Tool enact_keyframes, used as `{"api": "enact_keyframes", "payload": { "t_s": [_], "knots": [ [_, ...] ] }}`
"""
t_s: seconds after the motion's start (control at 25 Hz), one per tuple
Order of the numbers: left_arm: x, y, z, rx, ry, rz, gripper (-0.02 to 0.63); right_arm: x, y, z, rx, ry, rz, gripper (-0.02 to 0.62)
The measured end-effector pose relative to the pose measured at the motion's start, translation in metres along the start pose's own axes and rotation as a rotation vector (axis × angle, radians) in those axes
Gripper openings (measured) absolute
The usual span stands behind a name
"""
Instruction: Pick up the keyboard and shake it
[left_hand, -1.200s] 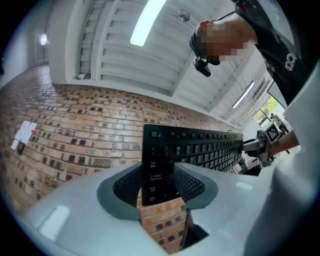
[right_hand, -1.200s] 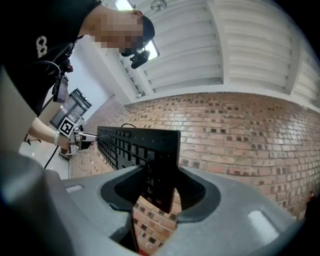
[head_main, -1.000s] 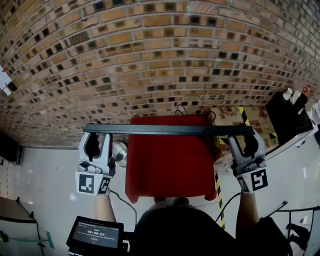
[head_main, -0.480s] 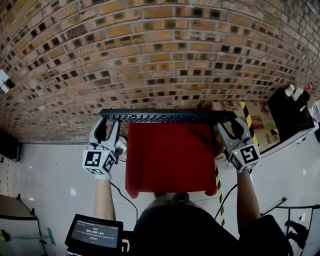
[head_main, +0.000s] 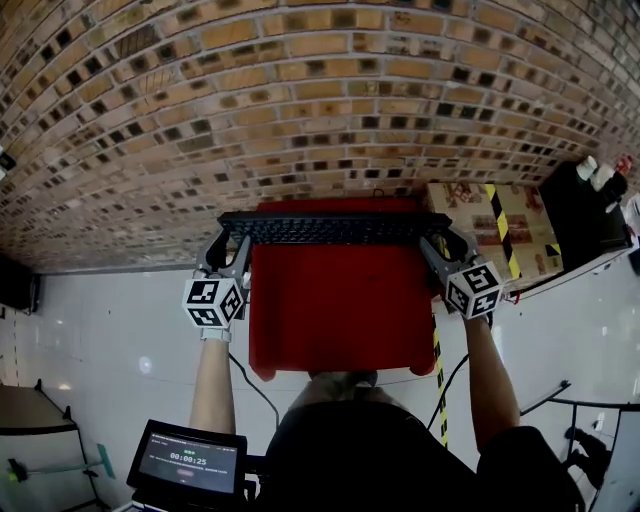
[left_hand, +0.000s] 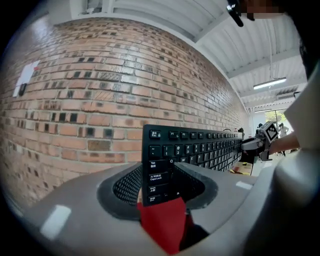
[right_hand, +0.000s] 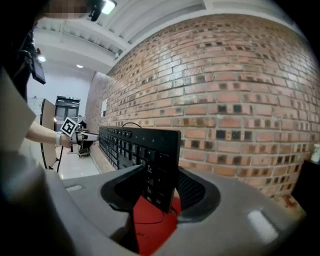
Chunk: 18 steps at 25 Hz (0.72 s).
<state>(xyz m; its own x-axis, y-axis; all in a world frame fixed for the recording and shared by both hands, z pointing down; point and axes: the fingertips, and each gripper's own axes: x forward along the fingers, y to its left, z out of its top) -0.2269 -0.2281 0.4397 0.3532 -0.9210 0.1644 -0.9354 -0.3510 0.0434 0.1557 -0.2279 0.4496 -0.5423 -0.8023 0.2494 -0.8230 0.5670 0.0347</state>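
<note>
One black keyboard (head_main: 335, 228) was held across the far side of one red tabletop (head_main: 340, 320), lying along the 9-to-3 o'clock line at the tabletop's 12 o'clock edge. Its key face was turned towards the person. Whether its lower edge touched the red surface could not be told.

Two grippers carried it, one at each short end. The left gripper (head_main: 228, 252) was at the keyboard's 9 o'clock end, and its own view showed both jaws clenched on the end with the Tab and Caps Lock keys. The right gripper (head_main: 440, 250) was at the 3 o'clock end, and its own view showed its jaws clamped on that end in the same way. Each gripper bore one marker cube, two in all, on the near side of its jaws.

One brick wall (head_main: 300, 100) filled the view beyond the keyboard, from 9 through 12 to 3 o'clock. One cardboard box (head_main: 495, 230) with yellow-and-black striped tape sat at the tabletop's 2 o'clock. One lit screen (head_main: 188, 465) showed at the person's 8 o'clock, over a pale floor (head_main: 100, 330).
</note>
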Motion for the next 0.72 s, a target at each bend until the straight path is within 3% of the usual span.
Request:
{"api": "enact_keyframes", "payload": {
  "t_s": [0.16, 0.28, 0.72],
  "knots": [
    [-0.003, -0.006, -0.055, -0.024, 0.126, -0.005, 0.196, -0.002, 0.011, -0.065, 0.089, 0.126, 0.017, 0.175],
    [-0.009, -0.011, -0.075, -0.036, 0.165, -0.002, 0.196, -0.006, 0.016, -0.086, 0.113, 0.16, 0.021, 0.175],
    [0.0, -0.006, -0.083, -0.048, 0.147, -0.003, 0.196, 0.002, 0.012, -0.088, 0.082, 0.157, 0.004, 0.175]
  ]
}}
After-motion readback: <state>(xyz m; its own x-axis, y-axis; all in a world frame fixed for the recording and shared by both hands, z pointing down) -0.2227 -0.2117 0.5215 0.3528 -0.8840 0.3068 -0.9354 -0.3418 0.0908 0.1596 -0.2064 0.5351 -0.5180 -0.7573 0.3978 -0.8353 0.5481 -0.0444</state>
